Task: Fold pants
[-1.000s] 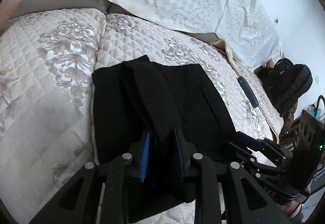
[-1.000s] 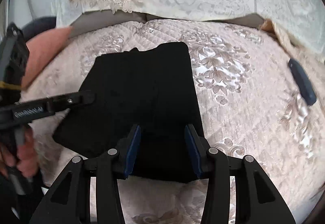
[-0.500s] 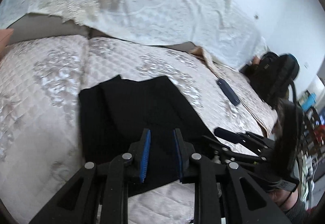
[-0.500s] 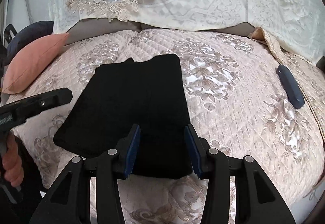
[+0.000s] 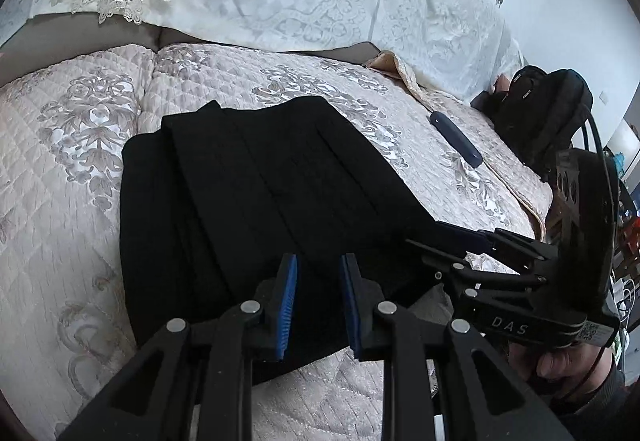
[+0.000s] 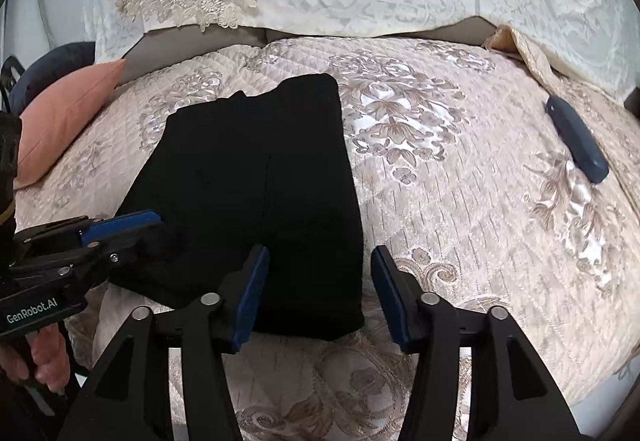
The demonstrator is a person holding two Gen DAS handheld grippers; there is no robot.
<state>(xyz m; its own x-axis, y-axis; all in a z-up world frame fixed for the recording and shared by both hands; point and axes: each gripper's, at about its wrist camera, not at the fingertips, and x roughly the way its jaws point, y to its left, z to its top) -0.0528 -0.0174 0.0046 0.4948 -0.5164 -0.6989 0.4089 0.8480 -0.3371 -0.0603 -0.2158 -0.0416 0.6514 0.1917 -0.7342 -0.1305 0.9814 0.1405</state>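
The quilted bed [image 6: 460, 201] carries the folded black pants [image 6: 256, 193] left of centre, a pink pillow [image 6: 64, 125] far left and a dark blue case [image 6: 576, 139] far right. Over the pants' near edge, the left gripper [image 5: 317, 295] hovers narrowly parted, the right gripper [image 6: 320, 293] wide apart, both empty.

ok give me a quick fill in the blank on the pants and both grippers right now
1. The folded pants are ____ in colour.
2. The right gripper has its jaws ____, gripping nothing.
3. The dark blue case lies to the ____ of the pants in the right wrist view.
4. The pants lie on a quilted ____.

Missing: black; open; right; bedspread
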